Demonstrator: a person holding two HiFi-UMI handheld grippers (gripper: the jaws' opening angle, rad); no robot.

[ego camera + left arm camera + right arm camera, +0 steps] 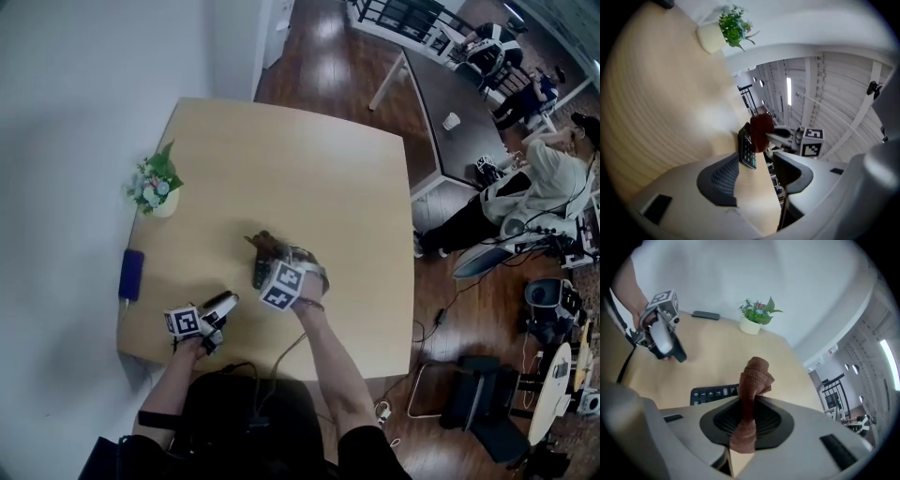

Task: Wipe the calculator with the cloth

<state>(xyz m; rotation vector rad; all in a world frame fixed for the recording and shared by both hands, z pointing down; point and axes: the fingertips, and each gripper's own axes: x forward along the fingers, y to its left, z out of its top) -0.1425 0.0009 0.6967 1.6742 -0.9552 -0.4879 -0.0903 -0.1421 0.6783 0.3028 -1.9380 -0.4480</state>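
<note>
Dark wood floor (319, 42) all round, with a white wall (75, 103) along the left. At centre, a pale wooden table (328, 178), squarish and mostly bare. Far right, a second, darker table (441, 89) carrying a white cup (452, 121), and beside it a seated person in a light top (555, 173) among cables and gear.

At the pale table's near side, two forearms reaching in from the bottom edge. Right gripper (747, 417) tilted steeply down over the near middle, clamped tight on a brown cloth (753, 378). Pinched in a strip between the dark pads, with a bunched end standing out past the tips.

Left gripper (757, 176) further left and nearer, close to the near edge, pointing almost level toward the right one. Jaws partway apart, gripping nothing, only bare tabletop in the gap.

Near the left edge, a small potted plant (157, 186) in a pale pot, well apart from both grippers.

Flat on the table under the right gripper's tips, a dark calculator (712, 393), keys up. Cloth end hanging right at its far part; contact not clear.

Nearer along the left edge, a small blue flat object (131, 273).
</note>
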